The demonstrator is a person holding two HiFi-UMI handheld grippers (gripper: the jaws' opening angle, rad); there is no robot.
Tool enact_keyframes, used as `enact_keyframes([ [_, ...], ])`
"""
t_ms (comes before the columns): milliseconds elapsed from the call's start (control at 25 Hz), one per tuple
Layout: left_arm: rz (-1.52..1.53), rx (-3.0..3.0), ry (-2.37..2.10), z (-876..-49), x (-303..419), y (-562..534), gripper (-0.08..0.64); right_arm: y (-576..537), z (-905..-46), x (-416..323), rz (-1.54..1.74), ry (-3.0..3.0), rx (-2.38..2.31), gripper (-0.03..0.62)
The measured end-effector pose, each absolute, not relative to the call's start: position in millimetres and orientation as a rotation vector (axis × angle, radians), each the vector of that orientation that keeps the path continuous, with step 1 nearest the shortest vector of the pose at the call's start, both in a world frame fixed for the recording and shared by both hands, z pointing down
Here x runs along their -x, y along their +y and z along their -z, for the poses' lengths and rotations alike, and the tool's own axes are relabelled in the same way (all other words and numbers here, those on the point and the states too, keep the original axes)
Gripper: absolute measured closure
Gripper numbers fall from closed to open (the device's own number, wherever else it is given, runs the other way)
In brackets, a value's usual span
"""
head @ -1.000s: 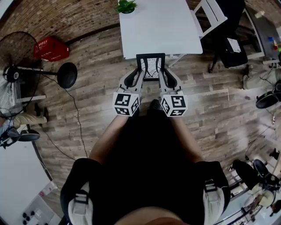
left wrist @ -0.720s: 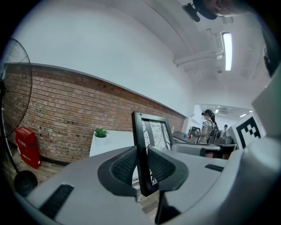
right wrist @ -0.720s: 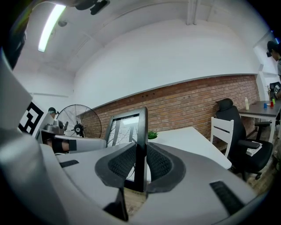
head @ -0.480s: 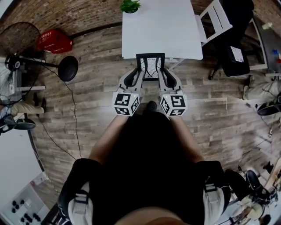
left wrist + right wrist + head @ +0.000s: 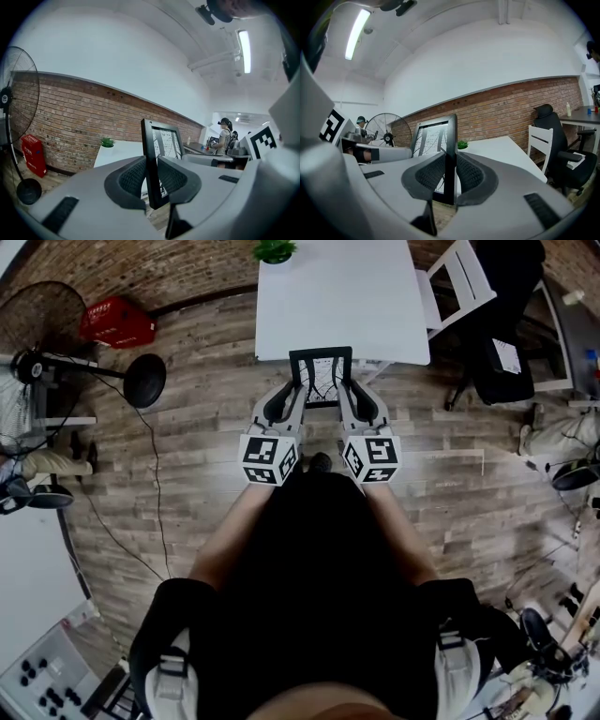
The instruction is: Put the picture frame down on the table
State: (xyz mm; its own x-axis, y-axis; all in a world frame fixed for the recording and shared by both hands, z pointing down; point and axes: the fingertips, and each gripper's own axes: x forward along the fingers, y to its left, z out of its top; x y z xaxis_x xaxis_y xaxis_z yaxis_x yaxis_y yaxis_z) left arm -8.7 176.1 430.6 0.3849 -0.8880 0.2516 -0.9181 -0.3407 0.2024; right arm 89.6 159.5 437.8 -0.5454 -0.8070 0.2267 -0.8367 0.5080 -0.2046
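Observation:
A black picture frame [image 5: 322, 379] with a line-drawn print hangs upright in the air, just short of the near edge of the white table [image 5: 337, 296]. My left gripper [image 5: 294, 397] is shut on the frame's left side rail [image 5: 151, 164]. My right gripper [image 5: 348, 396] is shut on its right side rail [image 5: 450, 154]. In both gripper views the dark ribbed pads [image 5: 133, 177] press flat against the rail from either side. The frame's print side faces me, and its lower edge is hidden behind the jaws.
A small green plant [image 5: 274, 250] stands at the table's far left corner. A white chair [image 5: 457, 277] and a black office chair [image 5: 502, 352] are to the right. A standing fan [image 5: 37, 334] and red crate [image 5: 117, 322] sit left, against the brick wall.
The frame and both grippers have kept the same hold. The view has shifted slightly, with the table's near edge now a little closer to the frame.

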Motion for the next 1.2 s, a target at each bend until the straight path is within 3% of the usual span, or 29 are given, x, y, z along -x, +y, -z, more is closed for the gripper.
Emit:
enact_keyframes([
  [1200, -0.132, -2.364, -1.53, -441.4, 30.2, 91.6, 0.477, 80.3, -449.7, -69.4, -0.468, -2.598, -1.506, 0.526],
])
